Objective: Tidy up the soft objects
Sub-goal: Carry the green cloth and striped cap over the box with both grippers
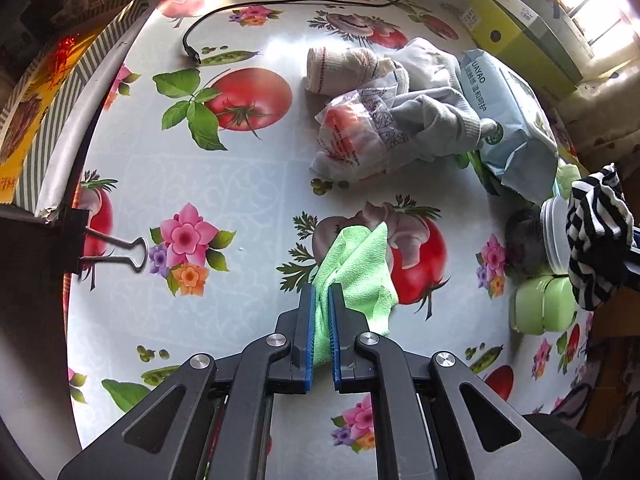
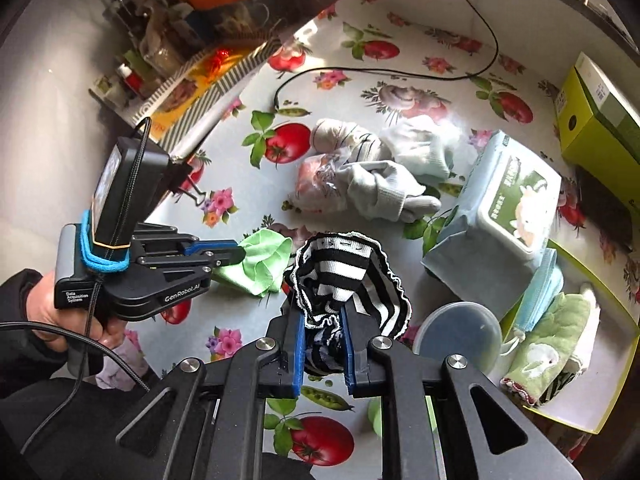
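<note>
Both grippers hold a soft item each, lifted off the flowered surface.

The left gripper (image 1: 322, 300) is pinched nearly closed on a bright green microfibre cloth (image 1: 360, 276), whose loose end droops toward the surface (image 1: 224, 184), probably gripped at one edge so it hangs clear. The right gripper (image 2: 322, 320) is clamped tight on a black-and-white striped fabric piece (image 2: 348, 272), bunched above its tips. To the right and near sits a yellow-green open box (image 2: 616, 364) already holding a green towel (image 2: 552, 348) and a blue mask (image 2: 540, 292), the likely destination. Farther off lie grey knit gloves (image 2: 384, 188), a rolled white sock (image 2: 340, 132), a crumpled plastic bag (image 2: 316, 180) and a pale blue wipes pack (image 2: 500, 208), not yet sorted.
</note>
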